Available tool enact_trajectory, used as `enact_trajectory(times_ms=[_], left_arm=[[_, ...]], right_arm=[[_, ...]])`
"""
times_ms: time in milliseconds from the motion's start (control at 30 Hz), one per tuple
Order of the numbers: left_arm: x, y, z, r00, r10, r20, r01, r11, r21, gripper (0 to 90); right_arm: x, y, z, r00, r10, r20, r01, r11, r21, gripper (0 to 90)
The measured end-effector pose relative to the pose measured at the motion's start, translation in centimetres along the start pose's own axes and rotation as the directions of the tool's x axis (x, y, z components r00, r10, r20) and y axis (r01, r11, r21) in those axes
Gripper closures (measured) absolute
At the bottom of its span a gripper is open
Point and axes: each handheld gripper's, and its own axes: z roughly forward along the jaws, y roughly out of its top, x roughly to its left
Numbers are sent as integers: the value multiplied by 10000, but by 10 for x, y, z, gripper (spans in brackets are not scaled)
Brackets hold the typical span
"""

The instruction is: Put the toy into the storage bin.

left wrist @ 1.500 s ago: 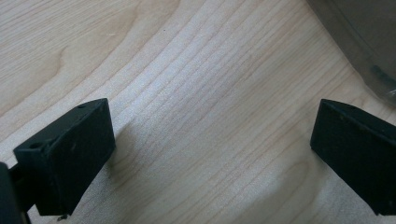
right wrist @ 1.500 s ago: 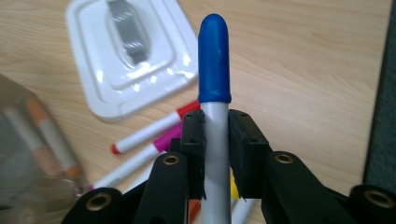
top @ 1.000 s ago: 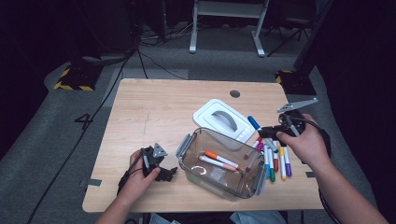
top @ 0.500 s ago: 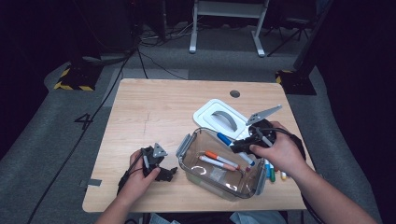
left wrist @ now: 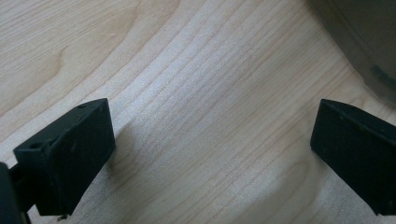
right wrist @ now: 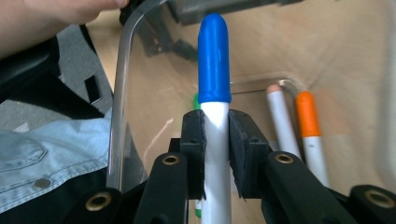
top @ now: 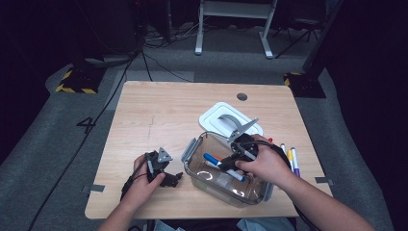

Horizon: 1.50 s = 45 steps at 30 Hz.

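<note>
A blue-capped marker (right wrist: 215, 107) rides into the clear plastic container (top: 192, 153), clamped between the pads of the right gripper (right wrist: 215, 135), which a second ago hovered over the loose markers (top: 291, 158) lying on the table (top: 154, 115) beside the container and has since swung across and slightly down over the container's open mouth. The move suggests the work in hand, gathering the pens into the container, is at the point of delivery: the marker is over the container but not yet let go. The right jaws are clenched on the marker's white barrel just behind the cap, the blue tip pointing past the fingers toward the container's far wall; beyond and to one side of them an orange-capped marker (right wrist: 308, 126) and a pale-tipped one (right wrist: 280, 116) already lie on the container floor. The left gripper (left wrist: 210, 149) has not budged, its jaws spread wide over bare wood, grasping nothing, the container's wall just off one finger. The white lid (top: 226, 115) lies behind the container.
</note>
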Motion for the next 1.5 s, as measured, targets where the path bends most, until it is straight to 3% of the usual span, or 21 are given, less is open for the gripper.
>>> enact_trajectory(times_ms=[267, 567, 1133, 1233, 1367, 1500], left_arm=[[0, 0, 0, 10000, -8, 8, 8, 10000, 1, 2], [0, -1, -1, 10000, 27, 70, -28, 10000, 30, 2], [0, -1, -1, 10000, 27, 72, -27, 10000, 18, 2], [0, -1, -1, 10000, 26, 73, -26, 10000, 17, 2], [0, -1, -1, 10000, 30, 71, -30, 10000, 18, 2], [0, -1, -1, 10000, 31, 70, -31, 10000, 18, 2]], right_arm=[[2, 1, 29, 9994, -84, -322, 109, 9968, 787, 770], [-1, -2, 59, 9984, 115, -556, -16, 9843, 1763, 770], [-3, -11, 86, 9966, 362, -745, -149, 9633, 2680, 751], [-3, -12, 87, 9963, 359, -777, -162, 9705, 2407, 639], [-5, -10, 81, 9998, -129, -124, 148, 9848, 1730, 590], [-7, -7, 61, 9987, -247, 437, 213, 9968, 770, 577]])
